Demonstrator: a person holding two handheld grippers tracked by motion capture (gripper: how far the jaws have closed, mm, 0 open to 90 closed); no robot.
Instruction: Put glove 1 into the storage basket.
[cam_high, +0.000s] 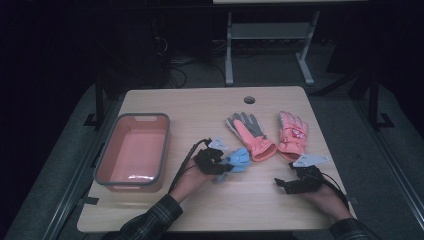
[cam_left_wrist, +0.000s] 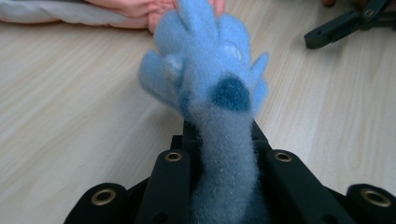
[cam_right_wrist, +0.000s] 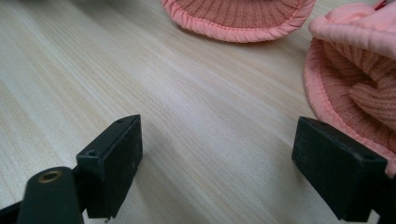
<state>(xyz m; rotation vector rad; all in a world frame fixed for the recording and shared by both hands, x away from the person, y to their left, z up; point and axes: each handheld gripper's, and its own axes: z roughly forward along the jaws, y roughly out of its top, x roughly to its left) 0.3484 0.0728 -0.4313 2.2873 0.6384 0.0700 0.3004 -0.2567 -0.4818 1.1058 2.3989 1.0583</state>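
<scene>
the bin (cam_high: 132, 150) sits well off to the left of the left gripper (cam_high: 212, 162), open side up. that gripper is clamped on the cuff of the blue glove (cam_left_wrist: 205, 79), whose long axis runs straight out ahead of the jaws, the glove's fingers splayed past the tips and hanging just over the table (cam_high: 200, 107). so carrying it over looks like a sideways move left, and the left hand is clearly the nearer one. to the right, the right gripper (cam_right_wrist: 217, 161) rests low on the wood with its jaws spread wide and nothing between them, the cuffs of the pink gloves (cam_right_wrist: 345, 93) just ahead and to its right.
</scene>
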